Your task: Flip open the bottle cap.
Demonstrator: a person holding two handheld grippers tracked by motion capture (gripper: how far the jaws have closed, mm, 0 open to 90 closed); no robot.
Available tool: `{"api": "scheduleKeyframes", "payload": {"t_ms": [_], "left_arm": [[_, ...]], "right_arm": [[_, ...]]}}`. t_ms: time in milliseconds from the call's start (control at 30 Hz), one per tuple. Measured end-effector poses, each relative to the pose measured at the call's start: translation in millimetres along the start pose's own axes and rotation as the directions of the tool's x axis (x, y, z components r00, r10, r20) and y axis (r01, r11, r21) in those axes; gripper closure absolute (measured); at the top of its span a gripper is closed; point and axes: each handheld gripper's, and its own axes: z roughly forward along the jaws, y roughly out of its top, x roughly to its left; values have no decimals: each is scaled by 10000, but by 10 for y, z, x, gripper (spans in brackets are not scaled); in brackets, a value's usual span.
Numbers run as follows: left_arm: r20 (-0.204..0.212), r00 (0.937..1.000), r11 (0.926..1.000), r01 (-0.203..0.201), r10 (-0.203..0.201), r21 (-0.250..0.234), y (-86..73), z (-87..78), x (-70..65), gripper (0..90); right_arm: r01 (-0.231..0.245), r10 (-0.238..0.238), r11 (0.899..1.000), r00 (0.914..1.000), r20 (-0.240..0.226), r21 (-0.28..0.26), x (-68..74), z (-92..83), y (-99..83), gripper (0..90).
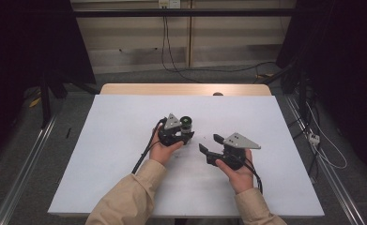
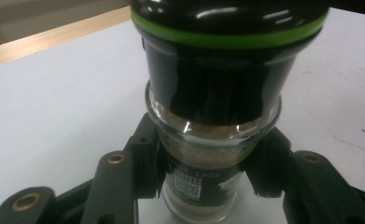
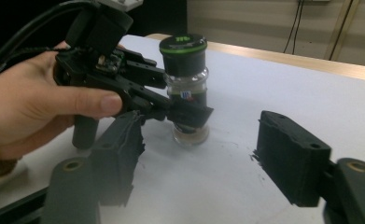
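High view: one spice jar point(image 1: 187, 125), two grippers, left gripper point(image 1: 181, 136) clamping it.

Two grippers, the left gripper point(image 1: 183, 133) and the right gripper point(image 1: 208, 145), are sharing the one white table point(image 1: 125, 154) with one spice jar point(image 1: 186, 124) standing between them.

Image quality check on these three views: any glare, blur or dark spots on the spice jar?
High view: even light on the table, dark surround, spice jar small and soft. Left gripper view: jar very close, white glints on its black cap, label print blurred. Right gripper view: jar fairly sharp, right claw near and soft.
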Motion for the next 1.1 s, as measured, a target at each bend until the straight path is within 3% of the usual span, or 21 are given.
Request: {"api": "scheduleKeyframes", "payload": {"t_ms": [200,633,1100], "left_arm": [[-40,9999,9999,-103,103,51,2,-3,2,532],[21,10000,10000,7,-7,-4,1,3,0,533],[6,9999,9999,-101,101,54,2,0,5,533]], "right_arm": [[193,-191,9995,9998,-78,249,43,107,83,418],[346,-343,9985,9994,-80,431,35,256,169,473],[554,-538,9962,9982,-257,677,61,375,234,792]]}}
